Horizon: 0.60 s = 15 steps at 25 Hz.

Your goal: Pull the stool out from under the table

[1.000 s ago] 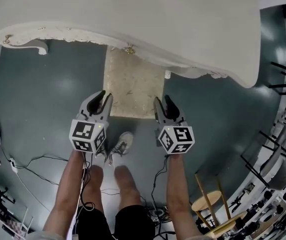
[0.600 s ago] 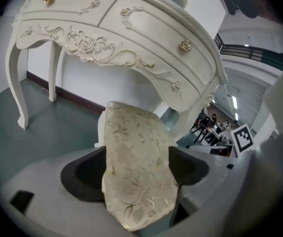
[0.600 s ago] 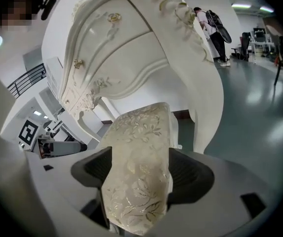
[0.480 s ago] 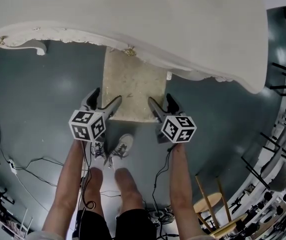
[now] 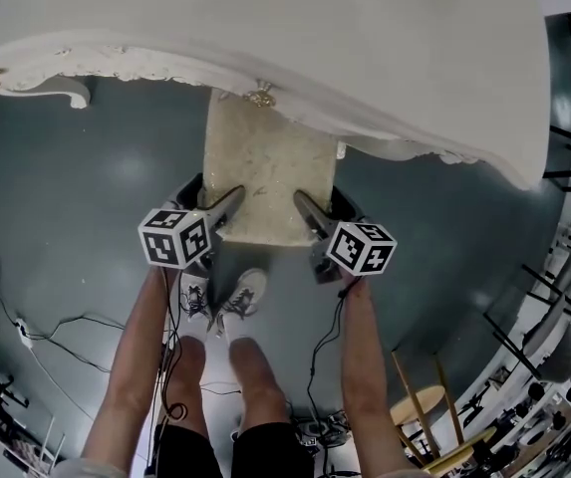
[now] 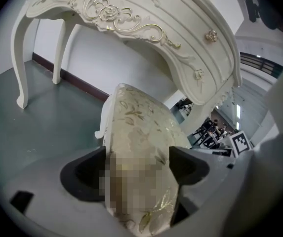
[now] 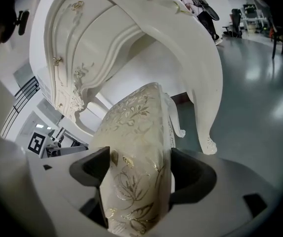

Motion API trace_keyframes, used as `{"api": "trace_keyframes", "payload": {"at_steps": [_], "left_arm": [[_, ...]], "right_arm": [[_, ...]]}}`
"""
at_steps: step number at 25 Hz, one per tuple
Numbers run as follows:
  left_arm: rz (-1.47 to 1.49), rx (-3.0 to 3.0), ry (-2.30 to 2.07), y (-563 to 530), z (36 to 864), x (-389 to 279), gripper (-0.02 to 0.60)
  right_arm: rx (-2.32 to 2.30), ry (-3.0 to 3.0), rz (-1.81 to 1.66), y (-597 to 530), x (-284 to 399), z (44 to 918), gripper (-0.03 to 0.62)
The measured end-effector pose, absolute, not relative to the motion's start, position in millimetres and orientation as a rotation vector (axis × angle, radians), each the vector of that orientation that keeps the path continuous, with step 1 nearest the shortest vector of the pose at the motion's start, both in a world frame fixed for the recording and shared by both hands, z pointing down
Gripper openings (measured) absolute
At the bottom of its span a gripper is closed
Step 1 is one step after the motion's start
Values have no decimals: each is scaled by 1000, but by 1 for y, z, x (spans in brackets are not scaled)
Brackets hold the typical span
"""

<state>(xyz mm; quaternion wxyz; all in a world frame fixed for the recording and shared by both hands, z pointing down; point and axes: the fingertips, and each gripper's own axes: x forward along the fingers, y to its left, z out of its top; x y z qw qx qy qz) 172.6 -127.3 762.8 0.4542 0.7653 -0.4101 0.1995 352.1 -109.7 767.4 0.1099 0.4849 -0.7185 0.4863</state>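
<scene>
- The grey-green floor (image 5: 86, 167) is spread beneath both grippers and everything else pictured.
- The ornate white table (image 5: 315, 28) is seen ahead of and above both grippers. Its carved, gilt-trimmed front hangs over the far part of the stool.
- The stool (image 5: 265, 172), upholstered in cream fabric with a gold leaf pattern, is framed between the two grippers. Its far end is tucked under the table and its near end juts toward the person.
- The left gripper (image 5: 215, 191) is held at the stool's left side with its jaws spread wide. The cushion's edge is taken in between them and fills the gap, but no firm clamp on it is shown.
- The right gripper (image 5: 320, 197) is held at the stool's right side, level with the left one. Its jaws are opening, and the cushion's right edge is lodged between them.
- The person's grey shoes (image 5: 230, 297) are planted just behind the grippers, close to the stool's near edge.
- A black cable (image 5: 76, 329) is trailed across the floor, behind the left gripper and to its left.
- A brass knob (image 5: 260, 96) is fixed on the table's front, ahead of the grippers and midway between them.
</scene>
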Motion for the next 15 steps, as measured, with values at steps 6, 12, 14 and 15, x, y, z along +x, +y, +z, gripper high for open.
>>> {"api": "trace_keyframes", "payload": {"at_steps": [6, 12, 14, 15], "left_arm": [[491, 1925, -1046, -127, 766, 173, 382], [478, 1936, -1087, -128, 766, 171, 382], [494, 1926, -1108, -128, 768, 169, 392], [491, 1916, -1112, -128, 770, 168, 411]], "right_arm": [[1364, -2151, 1467, -111, 351, 770, 376], [1329, -2180, 1509, -112, 349, 773, 377], [1332, -2185, 1521, -112, 349, 774, 377], [1332, -2189, 1525, -112, 349, 774, 377]]}}
